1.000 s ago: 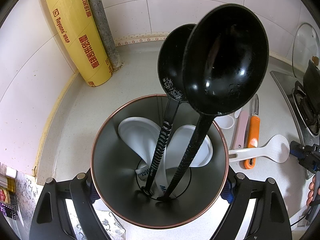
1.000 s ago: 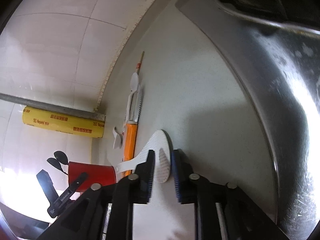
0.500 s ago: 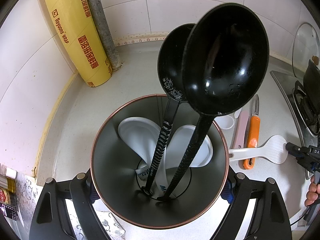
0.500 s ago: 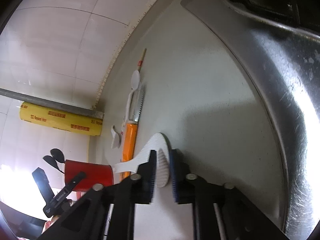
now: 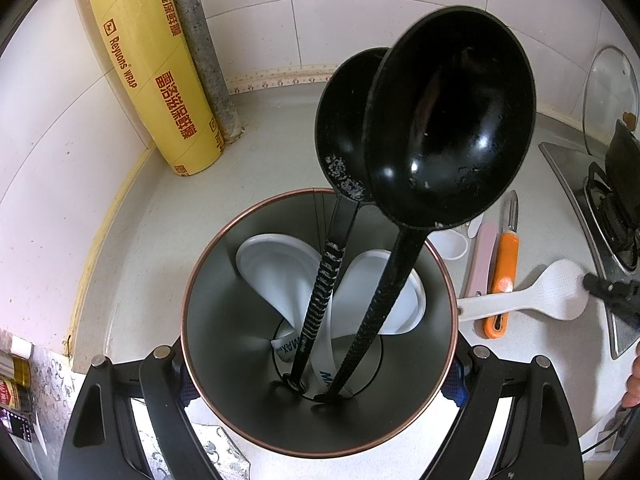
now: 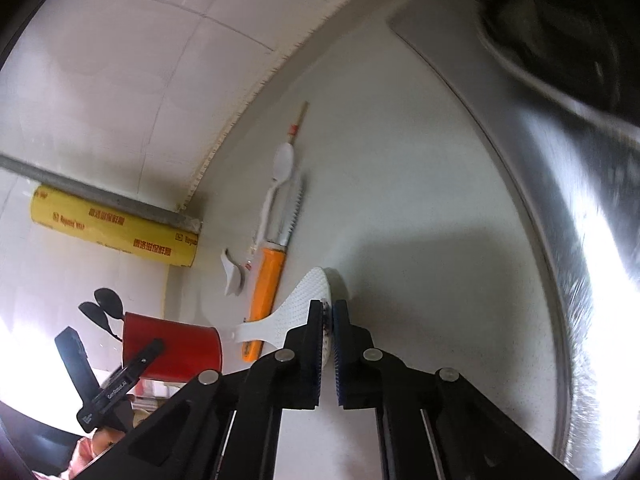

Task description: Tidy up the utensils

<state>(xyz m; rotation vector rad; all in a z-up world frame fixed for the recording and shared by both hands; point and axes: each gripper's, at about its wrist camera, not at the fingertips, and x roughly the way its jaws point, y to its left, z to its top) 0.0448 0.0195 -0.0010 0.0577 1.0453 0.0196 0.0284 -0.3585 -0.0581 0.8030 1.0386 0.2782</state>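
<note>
My left gripper (image 5: 320, 360) is shut on a red utensil holder (image 5: 216, 340), one finger on each side of its wall. Two black ladles (image 5: 448, 120) and two white spoons (image 5: 276, 268) stand in it. To its right a white rice paddle (image 5: 556, 292) lies handle-first toward the holder. My right gripper (image 6: 329, 312) is shut on the edge of the paddle's (image 6: 296, 312) dimpled head, which is tipped up off the counter. The red holder (image 6: 172, 352) shows at the lower left of the right wrist view.
Beside the paddle lie an orange-handled serrated knife (image 6: 268, 276), a white spoon (image 6: 284, 164), a chopstick (image 6: 298, 124) and a pink utensil (image 5: 482, 260). A yellow cling-wrap roll (image 5: 160, 76) leans in the tiled corner. The steel stove top (image 6: 580, 220) lies to the right.
My right gripper's jaws closed onto the paddle's head and lifted it a little, tipping it. The left gripper and the holder stayed still.
</note>
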